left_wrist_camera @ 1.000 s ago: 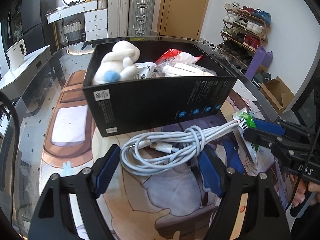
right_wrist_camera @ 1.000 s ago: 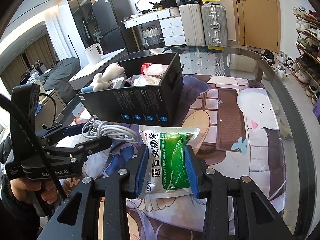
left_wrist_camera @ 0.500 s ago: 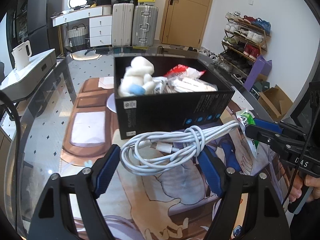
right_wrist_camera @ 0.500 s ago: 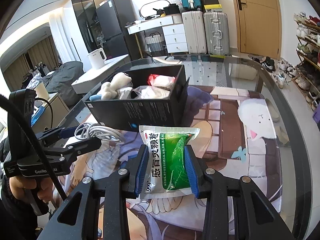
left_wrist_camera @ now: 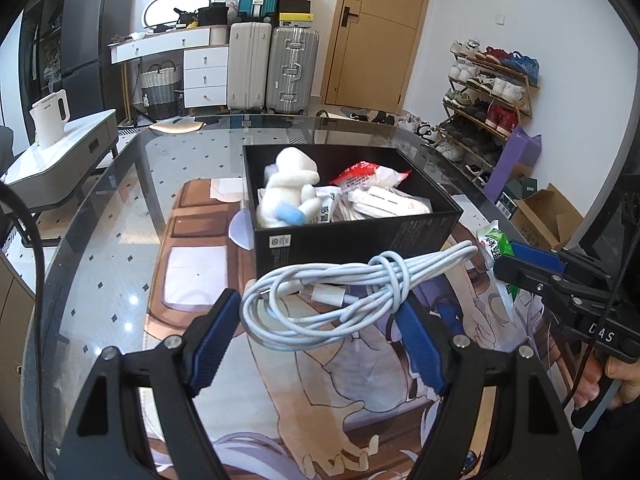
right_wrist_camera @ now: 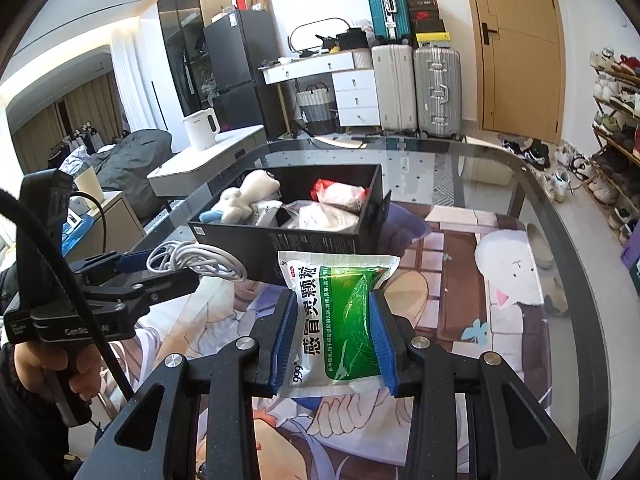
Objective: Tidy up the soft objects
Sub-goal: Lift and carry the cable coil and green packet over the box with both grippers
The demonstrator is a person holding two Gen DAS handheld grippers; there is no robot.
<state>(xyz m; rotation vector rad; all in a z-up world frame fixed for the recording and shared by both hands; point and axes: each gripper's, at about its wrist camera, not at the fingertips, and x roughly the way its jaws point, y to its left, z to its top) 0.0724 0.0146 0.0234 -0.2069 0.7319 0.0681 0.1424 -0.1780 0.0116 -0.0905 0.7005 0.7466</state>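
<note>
**Both hands loaded, the box straight ahead**

The fingers of the left gripper (left_wrist_camera: 320,312) were closed on a coiled white cable (left_wrist_camera: 340,296); its blue pads pressed the two sides of the bundle. The long axis of the bundle ran across the fingers, and its tail stuck out past the right finger. The fingers of the right gripper (right_wrist_camera: 334,344) were clamped on a green and white sachet (right_wrist_camera: 336,320). The sachet stood upright between the pads, with its long axis pointing forward along the fingers and its top edge beyond the tips.

Both things seemed to be held clear above the surface (right_wrist_camera: 560,240), a glass top with a printed mat under it.

Just ahead of both pairs of fingers, and lower, stood the open black box (left_wrist_camera: 352,240). It already held a white plush toy (left_wrist_camera: 288,188) and some packets (left_wrist_camera: 376,196). In each view the near wall of the box lay right behind the held thing, so the two hands looked about equally near. I judge that each load must pass forward over that near wall before it can be released inside. The free space seemed small, and the cable tail could catch on the rim.
</note>
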